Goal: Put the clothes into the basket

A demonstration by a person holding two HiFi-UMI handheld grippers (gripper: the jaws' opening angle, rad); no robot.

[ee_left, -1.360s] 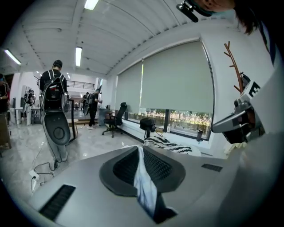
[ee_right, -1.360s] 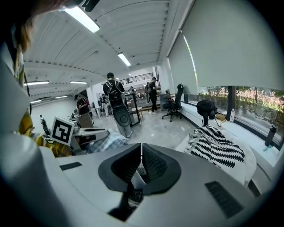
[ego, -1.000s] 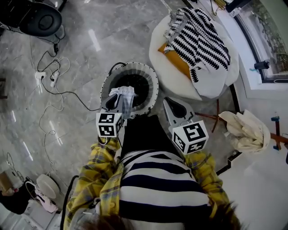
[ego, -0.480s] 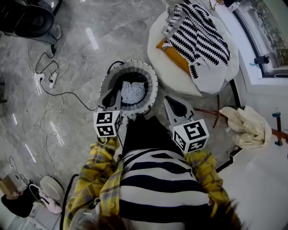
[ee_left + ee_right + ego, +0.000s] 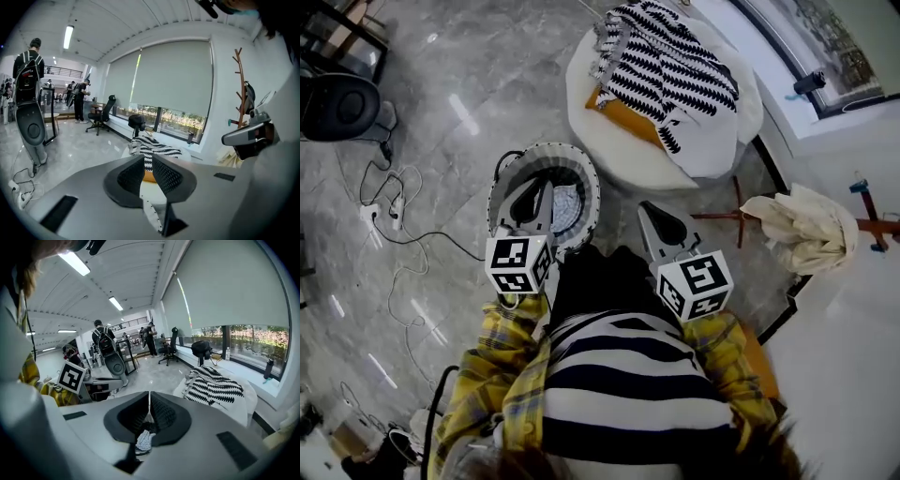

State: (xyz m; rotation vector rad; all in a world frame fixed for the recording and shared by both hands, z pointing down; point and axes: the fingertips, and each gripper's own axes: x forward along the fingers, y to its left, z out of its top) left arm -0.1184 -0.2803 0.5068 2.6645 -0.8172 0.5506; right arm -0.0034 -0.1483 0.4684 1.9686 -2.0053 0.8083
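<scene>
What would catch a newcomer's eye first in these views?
The black-and-white zigzag sweater sprawls over the white round seat at the top of the head view, with an orange piece beneath it. Next comes the ribbed basket on the grey floor just below it, a pale garment already inside.

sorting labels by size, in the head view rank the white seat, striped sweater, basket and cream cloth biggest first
1. white seat
2. striped sweater
3. basket and cream cloth: too close to rank
</scene>
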